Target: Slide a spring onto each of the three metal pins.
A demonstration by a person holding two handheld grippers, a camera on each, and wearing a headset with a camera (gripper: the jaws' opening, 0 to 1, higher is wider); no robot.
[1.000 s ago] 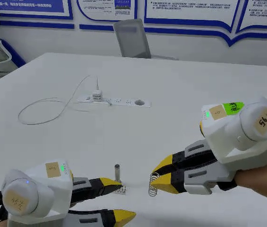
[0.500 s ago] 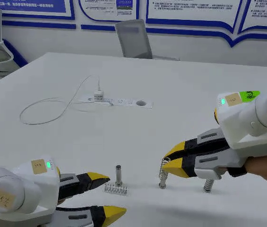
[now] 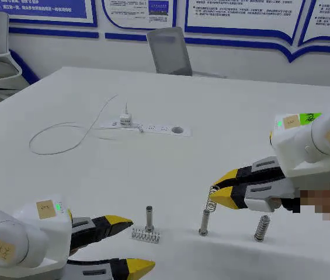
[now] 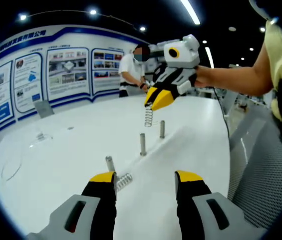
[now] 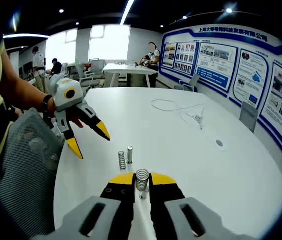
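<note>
Three metal pins stand in a row on the white table. The left pin (image 3: 149,217) and the middle pin (image 3: 204,221) are bare, and the right pin (image 3: 262,227) wears a spring. My right gripper (image 3: 215,195) is shut on a second spring (image 3: 211,198), held just above and a little right of the middle pin. That held spring (image 5: 141,179) sits between the right gripper's (image 5: 141,181) yellow tips. A third, loose spring (image 3: 145,235) lies flat by the left pin. My left gripper (image 3: 140,245) hovers open beside the loose spring (image 4: 124,180), nothing between its fingers (image 4: 103,177).
A white power strip (image 3: 144,125) with a plugged charger and a looping white cable (image 3: 59,137) lies mid-table. A grey chair (image 3: 167,51) stands behind the far edge. People stand in the room's background (image 5: 40,62).
My right gripper has lifted the spring from near the table to above the middle pin, which now shows bare. The left gripper has stayed about where it was.
</note>
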